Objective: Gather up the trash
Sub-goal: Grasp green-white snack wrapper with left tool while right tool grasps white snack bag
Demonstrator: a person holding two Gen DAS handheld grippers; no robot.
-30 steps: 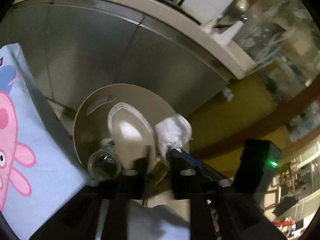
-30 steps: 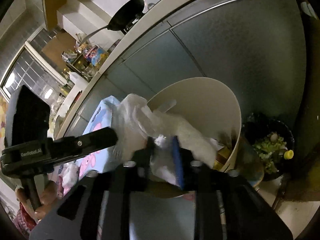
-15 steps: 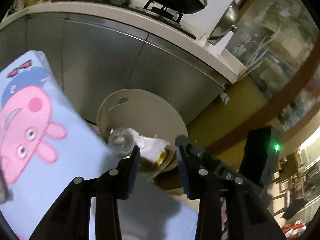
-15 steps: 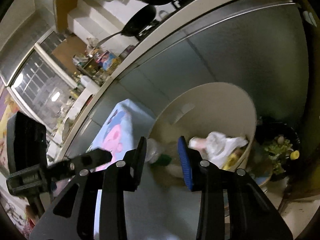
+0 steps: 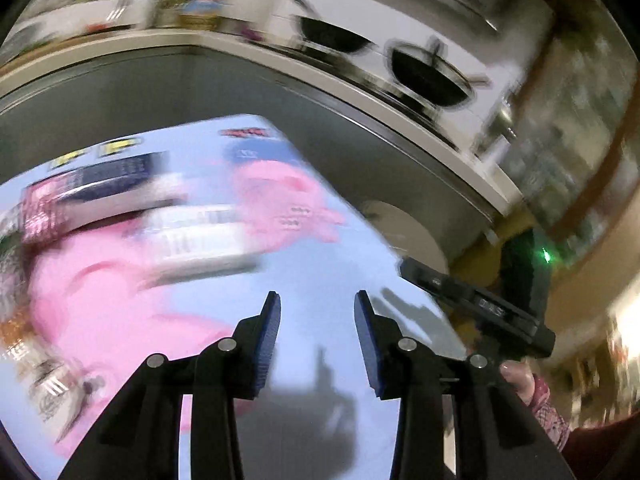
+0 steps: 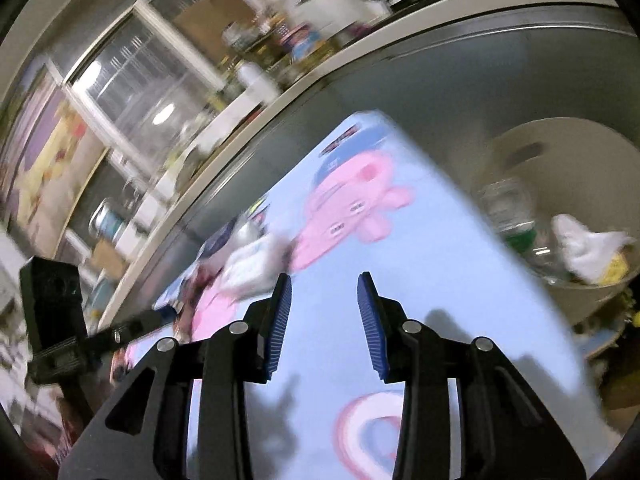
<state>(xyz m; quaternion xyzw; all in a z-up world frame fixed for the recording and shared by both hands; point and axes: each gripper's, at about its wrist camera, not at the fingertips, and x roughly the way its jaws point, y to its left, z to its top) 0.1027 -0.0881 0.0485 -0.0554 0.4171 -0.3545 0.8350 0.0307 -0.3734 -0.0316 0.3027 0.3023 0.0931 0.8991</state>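
I see both claws—left claw [image 5: 317,312], right claw [image 6: 324,308]—gaping empty over the blue desk [image 6: 440,264]; its packets [image 5: 132,200] are blurred, the bin [image 6: 580,216] half cut off.

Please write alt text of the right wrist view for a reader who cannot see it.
The open, empty right gripper points over a light blue tabletop printed with a pink cartoon pig. At right, beyond the table edge, a beige bin holds a clear plastic bottle and crumpled white tissue. The picture is motion-blurred.
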